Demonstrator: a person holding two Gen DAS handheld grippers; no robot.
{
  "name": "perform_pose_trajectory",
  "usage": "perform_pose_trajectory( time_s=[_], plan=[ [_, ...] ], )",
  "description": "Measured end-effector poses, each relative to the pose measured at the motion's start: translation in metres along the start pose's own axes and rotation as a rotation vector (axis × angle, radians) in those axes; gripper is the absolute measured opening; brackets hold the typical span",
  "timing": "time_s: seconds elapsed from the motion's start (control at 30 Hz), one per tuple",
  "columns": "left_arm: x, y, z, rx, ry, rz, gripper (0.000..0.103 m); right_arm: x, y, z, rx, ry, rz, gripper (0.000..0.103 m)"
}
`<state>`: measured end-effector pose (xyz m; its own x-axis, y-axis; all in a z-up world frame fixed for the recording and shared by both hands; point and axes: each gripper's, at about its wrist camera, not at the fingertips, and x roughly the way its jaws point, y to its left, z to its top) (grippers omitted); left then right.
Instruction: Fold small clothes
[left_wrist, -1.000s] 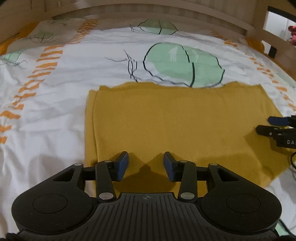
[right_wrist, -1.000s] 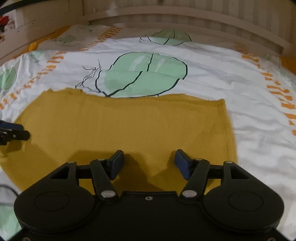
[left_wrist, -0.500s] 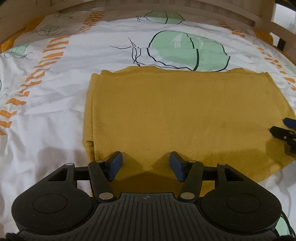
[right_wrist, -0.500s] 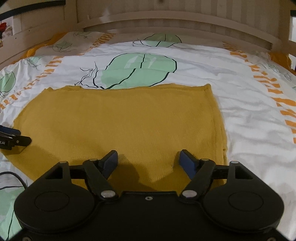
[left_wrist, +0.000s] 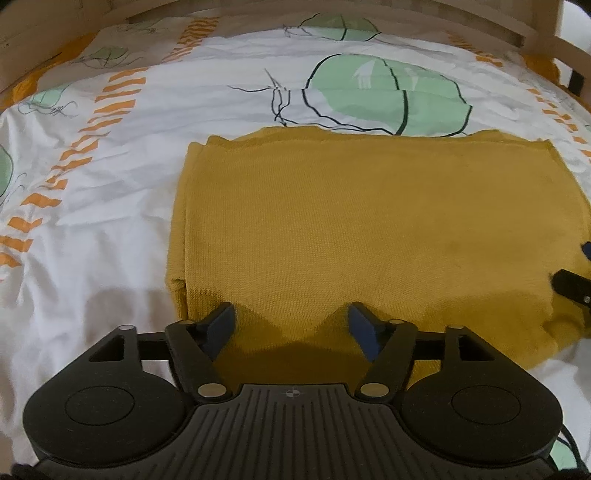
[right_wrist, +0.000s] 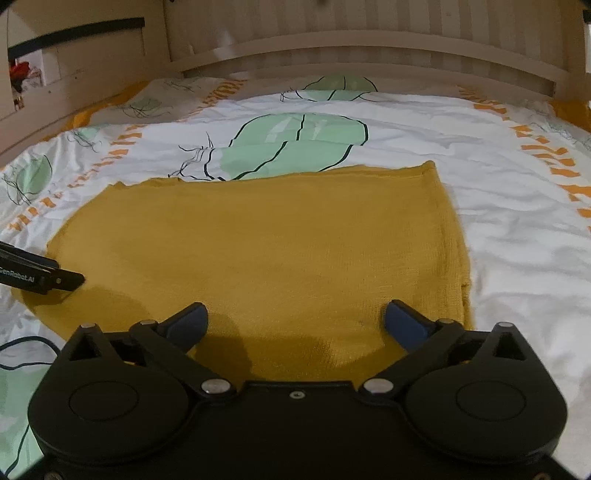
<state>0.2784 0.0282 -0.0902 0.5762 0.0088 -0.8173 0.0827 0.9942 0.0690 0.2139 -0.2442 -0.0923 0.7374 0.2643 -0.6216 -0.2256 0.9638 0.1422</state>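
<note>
1. The bed sheet (left_wrist: 110, 192), white with green leaf shapes and orange dashes, fills both my views; the mustard knit garment (left_wrist: 369, 229) lies flat on it, in the middle of each view, folded into a rough rectangle.
2. The wooden bed frame (right_wrist: 369, 48) stands broad at twelve o'clock from my right wrist. From my left wrist only a strip of it shows along the top, with a post at one o'clock.
3. My left wrist shows the garment's doubled edge at nine o'clock, where layers stack. My right wrist shows the opposite side edge at three o'clock.
4. My left gripper (left_wrist: 290, 325) sits at six o'clock over the garment's near hem, jaws opening, cloth beneath them but nothing pinched.
5. My right gripper (right_wrist: 295, 323) hangs at six o'clock over the same hem, jaws very wide and opening, gripping nothing.
6. Each gripper's body hides the hem's nearest stretch, so I cannot tell how that edge lies.
7. In the right view the left gripper's tip enters at nine o'clock, cut off by the edge; in the left view the right gripper's tip pokes in at three o'clock, mostly out of frame.
8. A dark cable (right_wrist: 26, 350) trails over the sheet at eight o'clock in my right view.
9. At eleven o'clock there, something red (right_wrist: 20, 70) sits beyond the frame, too small to identify.
</note>
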Motion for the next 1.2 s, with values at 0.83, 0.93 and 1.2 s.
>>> perform_pose_trajectory(
  time_s=[0.83,0.93,1.2],
  plan=[
    [-0.010,-0.036,0.067,-0.170,0.006,-0.040,0.083,-0.005,-0.032,-0.005,0.205,-0.075,0.170,0.103],
    [0.006,-0.041,0.081,-0.194,0.027,-0.045,0.079,-0.005,-0.032,-0.006,0.212,-0.077,0.175,0.103],
    [0.018,-0.040,0.084,-0.219,0.113,-0.083,0.068,-0.006,-0.040,-0.006,0.256,-0.084,0.210,0.103]
  ],
)
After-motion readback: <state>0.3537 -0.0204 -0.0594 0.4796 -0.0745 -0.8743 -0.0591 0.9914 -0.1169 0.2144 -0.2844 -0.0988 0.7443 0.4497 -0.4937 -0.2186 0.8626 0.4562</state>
